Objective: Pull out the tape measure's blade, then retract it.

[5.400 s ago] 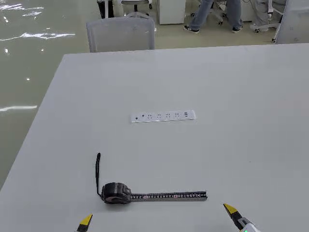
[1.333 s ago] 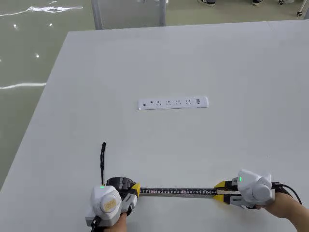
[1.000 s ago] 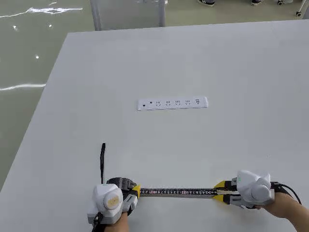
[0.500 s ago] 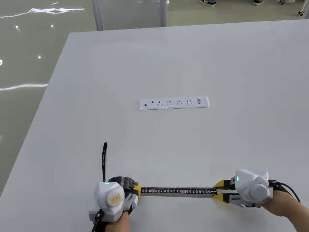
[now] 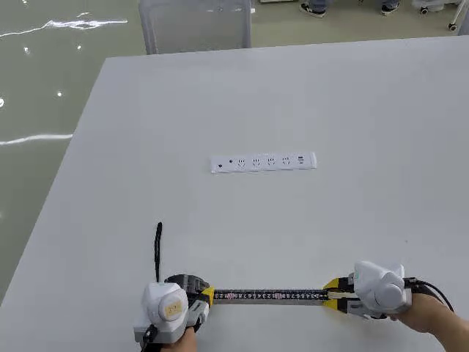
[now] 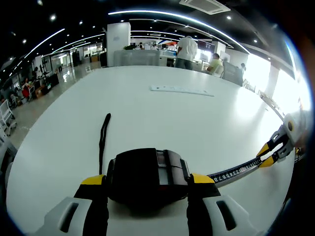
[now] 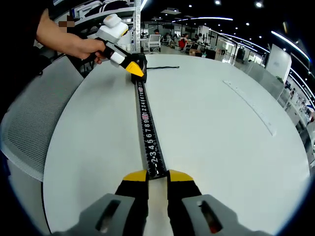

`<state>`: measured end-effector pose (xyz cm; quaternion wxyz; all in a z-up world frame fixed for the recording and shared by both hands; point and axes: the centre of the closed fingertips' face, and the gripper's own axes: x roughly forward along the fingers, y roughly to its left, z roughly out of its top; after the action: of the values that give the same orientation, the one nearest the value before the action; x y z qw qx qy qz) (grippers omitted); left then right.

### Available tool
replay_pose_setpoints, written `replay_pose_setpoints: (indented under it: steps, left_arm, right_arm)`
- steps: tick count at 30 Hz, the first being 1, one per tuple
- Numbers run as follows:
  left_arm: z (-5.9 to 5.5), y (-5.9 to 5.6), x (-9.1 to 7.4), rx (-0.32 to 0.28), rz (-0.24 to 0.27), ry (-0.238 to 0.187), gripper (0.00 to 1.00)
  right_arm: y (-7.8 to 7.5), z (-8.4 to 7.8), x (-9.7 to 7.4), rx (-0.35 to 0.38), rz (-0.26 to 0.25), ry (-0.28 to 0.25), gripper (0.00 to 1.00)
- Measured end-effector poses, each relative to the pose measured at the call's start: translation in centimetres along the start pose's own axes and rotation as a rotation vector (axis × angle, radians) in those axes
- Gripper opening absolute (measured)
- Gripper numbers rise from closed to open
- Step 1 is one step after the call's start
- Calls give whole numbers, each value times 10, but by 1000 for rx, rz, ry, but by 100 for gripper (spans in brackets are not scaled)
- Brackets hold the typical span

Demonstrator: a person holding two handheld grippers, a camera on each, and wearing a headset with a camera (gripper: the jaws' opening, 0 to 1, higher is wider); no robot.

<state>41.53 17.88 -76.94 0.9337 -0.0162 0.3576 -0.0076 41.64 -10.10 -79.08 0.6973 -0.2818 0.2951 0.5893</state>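
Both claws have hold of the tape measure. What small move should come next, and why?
Probably slide the right gripper straight away from the case, drawing more blade out. The left gripper clamps the case, the right pinches the blade's end, and the blade lies flat and straight between them on the table.

Bright, even light from ceiling strips (image 6: pixel 162 13); glare streaks the floor (image 5: pixel 44 81) and whitens the tabletop (image 6: pixel 236 123). Shadows faint. Gripper views bend at edges. Focus sharp.
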Motion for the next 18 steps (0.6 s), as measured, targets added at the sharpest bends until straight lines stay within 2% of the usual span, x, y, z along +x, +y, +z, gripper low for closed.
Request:
replay_pose_setpoints:
  steps: [12, 13, 18]
  left_arm:
    - [-1, 1, 0, -20, -4, 4, 62]
    - [-1, 1, 0, -32, -17, 6, 62]
    - [-1, 1, 0, -31, -18, 6, 62]
  right_arm:
    - [-2, 1, -1, -5, -5, 7, 12]
    - [-1, 9, 3, -11, 4, -1, 12]
    - [-1, 10, 4, -15, 6, 1, 12]
